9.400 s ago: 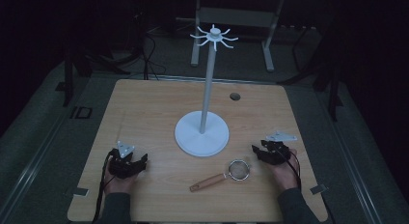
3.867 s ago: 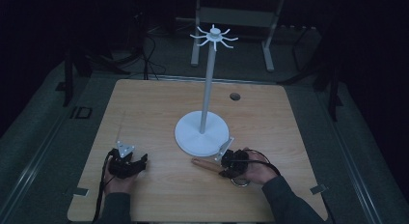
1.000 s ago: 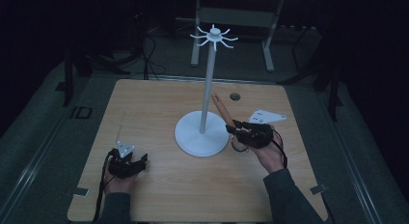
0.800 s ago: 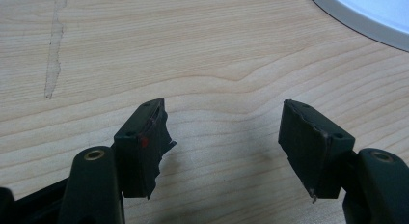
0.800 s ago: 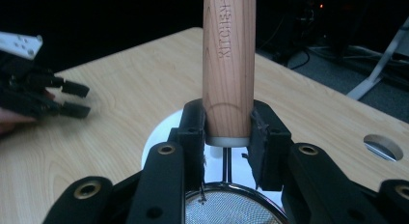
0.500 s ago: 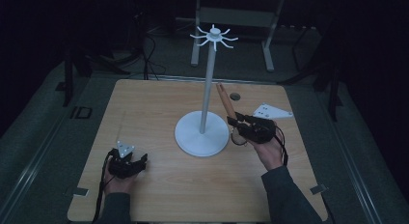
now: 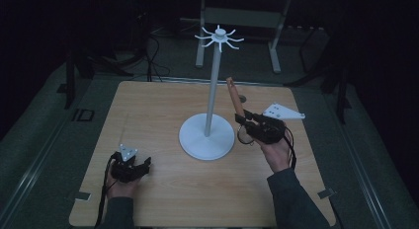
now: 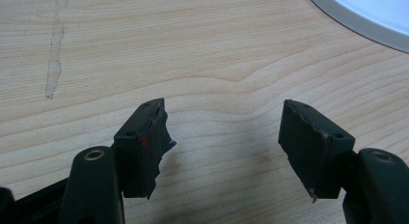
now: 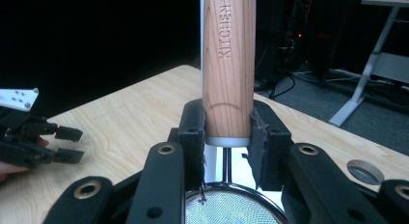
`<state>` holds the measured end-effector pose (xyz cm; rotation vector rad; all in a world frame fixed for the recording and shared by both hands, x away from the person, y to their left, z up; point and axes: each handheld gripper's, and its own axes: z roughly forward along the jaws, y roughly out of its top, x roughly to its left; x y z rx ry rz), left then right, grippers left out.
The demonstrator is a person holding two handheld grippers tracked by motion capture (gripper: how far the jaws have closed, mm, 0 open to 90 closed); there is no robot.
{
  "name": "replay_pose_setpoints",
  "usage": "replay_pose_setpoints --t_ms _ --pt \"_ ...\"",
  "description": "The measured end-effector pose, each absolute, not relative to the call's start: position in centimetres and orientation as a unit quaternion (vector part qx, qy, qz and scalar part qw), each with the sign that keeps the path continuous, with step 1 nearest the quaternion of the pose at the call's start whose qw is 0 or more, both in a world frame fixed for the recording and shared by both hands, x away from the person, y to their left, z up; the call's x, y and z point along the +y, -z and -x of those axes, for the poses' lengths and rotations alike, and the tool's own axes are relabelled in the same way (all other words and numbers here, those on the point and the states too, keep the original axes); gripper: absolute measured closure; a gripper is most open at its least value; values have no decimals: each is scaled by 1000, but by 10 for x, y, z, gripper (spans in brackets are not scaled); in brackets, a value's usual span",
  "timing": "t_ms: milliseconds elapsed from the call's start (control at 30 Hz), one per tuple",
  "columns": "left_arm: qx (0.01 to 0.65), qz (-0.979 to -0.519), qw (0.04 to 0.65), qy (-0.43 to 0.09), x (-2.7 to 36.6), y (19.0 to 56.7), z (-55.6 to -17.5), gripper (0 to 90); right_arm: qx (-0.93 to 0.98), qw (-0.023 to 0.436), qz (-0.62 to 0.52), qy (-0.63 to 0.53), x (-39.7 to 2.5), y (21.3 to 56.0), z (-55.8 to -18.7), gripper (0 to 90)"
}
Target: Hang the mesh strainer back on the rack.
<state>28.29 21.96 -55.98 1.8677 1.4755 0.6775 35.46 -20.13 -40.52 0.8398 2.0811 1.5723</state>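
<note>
The right hand-held gripper (image 7: pixel 244 121) clamps the strainer (image 9: pixel 228 64) upright, wooden handle pointing up; the left hand-held gripper (image 8: pixel 224 142) gapes.

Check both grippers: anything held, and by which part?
The right gripper holds a small mesh strainer by the base of its wooden handle, just above the metal collar. The left gripper is open and holds nothing.

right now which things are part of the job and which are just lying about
In the job:
- wooden-handled mesh strainer, held handle-up
- right gripper, shut on its handle
- white hook stand with round base, close beside it

Lying about:
- left gripper, open over bare table
- light wooden table
- round hole in tabletop
</note>
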Motion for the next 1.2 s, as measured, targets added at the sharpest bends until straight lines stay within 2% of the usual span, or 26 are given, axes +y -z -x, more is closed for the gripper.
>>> replay_pose_setpoints --t_ms 1200 --pt "564 -713 328 -257 219 560 -283 345 708 187 -309 -606 -207 385 -358 700"
